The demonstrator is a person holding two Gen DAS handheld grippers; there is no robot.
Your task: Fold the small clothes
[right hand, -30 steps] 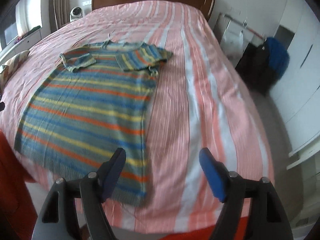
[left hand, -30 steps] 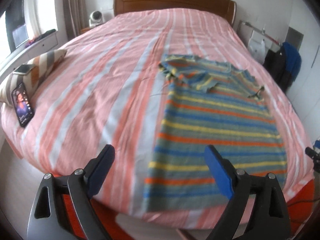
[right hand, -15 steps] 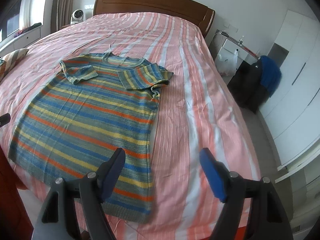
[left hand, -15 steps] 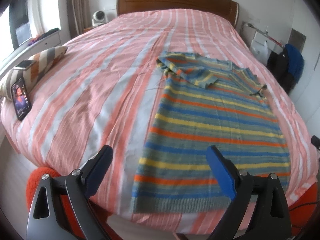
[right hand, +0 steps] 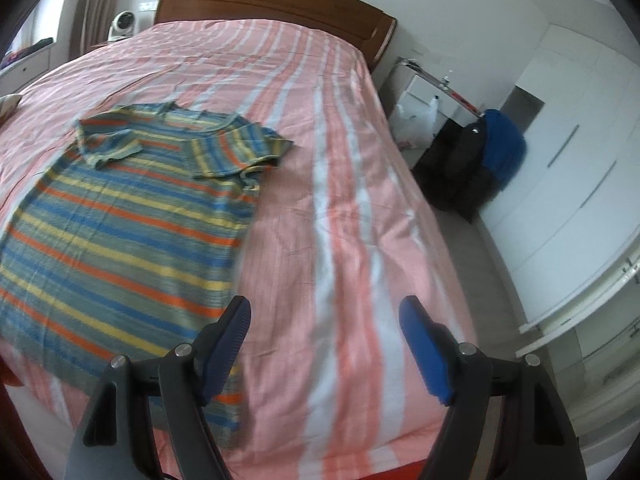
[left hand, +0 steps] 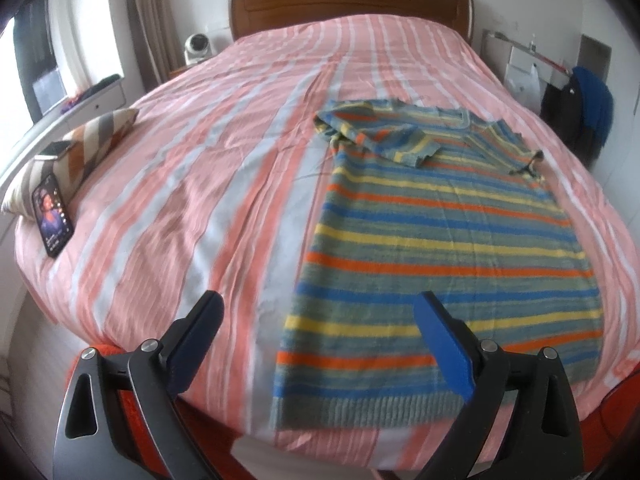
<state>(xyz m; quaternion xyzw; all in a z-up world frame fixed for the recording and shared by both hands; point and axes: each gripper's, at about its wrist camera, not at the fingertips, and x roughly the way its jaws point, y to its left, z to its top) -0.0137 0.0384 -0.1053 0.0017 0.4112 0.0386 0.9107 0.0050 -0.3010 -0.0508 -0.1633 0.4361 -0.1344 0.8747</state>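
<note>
While both grippers hung above the foot edge of the bed [left hand: 224, 184], the striped shirt [left hand: 440, 248] lay flat on the bedspread just ahead of them, its ribbed hem along that foot edge and its collar pointing toward the wooden headboard [left hand: 348, 4], so its long axis ran straight away from the person. Both short sleeves were already turned inward over the chest. The left gripper [left hand: 320, 320] was spread wide and held nothing, with its right finger over the hem's middle and the shirt's left side edge between its fingers. The right gripper [right hand: 324, 328] was likewise spread and empty, its left finger over the hem's right corner; I judged each gripper about equally near its own side of the hem. The shirt looked like a soft, fine knit in blue, yellow, orange and grey bands, limp and thin, resting on a lightly creased pink and white striped cover
</note>
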